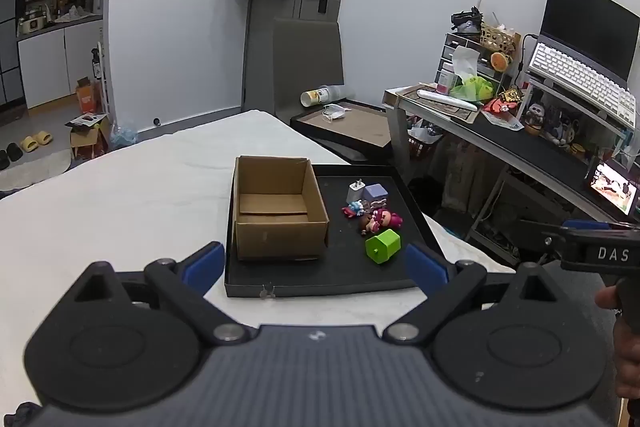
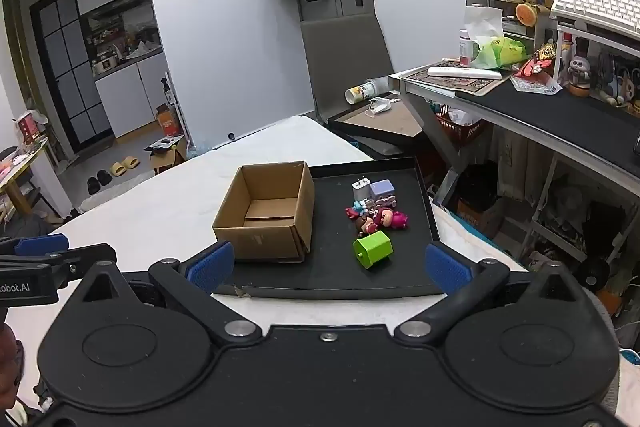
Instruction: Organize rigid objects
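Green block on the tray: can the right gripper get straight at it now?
Probably yes. The green block lies nearest on the tray, apart from the other toys, and the right gripper is open with nothing between.

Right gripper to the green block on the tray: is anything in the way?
Nothing visible stands between them. The right gripper is open, and the green block lies nearest it on the black tray. The other toys sit behind it, and the cardboard box is off to its left.

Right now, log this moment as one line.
left hand-held gripper open | right hand-held gripper open | cardboard box empty | toys on black tray
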Motion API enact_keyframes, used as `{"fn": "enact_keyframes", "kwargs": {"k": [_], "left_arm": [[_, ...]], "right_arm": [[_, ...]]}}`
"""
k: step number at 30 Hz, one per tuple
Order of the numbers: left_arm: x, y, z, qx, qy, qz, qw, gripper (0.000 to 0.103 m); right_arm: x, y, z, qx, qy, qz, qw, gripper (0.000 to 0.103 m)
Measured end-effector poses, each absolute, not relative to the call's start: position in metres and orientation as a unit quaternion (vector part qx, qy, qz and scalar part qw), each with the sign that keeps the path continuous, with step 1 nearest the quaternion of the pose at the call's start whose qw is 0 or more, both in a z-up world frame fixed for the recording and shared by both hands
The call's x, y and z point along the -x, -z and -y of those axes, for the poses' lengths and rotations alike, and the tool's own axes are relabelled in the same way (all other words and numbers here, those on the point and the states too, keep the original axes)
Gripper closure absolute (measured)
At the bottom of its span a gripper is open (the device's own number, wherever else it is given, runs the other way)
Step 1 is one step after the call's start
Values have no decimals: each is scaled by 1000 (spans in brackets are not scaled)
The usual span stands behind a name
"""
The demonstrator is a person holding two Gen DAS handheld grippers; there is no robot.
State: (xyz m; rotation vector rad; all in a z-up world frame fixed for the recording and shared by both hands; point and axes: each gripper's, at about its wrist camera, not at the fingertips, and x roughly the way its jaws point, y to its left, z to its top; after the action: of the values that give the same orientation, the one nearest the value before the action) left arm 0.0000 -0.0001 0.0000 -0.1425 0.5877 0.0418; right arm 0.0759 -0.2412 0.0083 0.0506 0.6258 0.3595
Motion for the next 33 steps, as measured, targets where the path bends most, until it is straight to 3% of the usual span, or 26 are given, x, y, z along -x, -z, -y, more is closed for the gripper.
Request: {"fn": "enact_keyframes", "kwargs": {"k": [33], "left_arm": [[-1, 5, 1, 71, -10, -301, 951, 7]], "right_arm": [[-76, -10, 236, -21, -170, -308, 936, 0]]}}
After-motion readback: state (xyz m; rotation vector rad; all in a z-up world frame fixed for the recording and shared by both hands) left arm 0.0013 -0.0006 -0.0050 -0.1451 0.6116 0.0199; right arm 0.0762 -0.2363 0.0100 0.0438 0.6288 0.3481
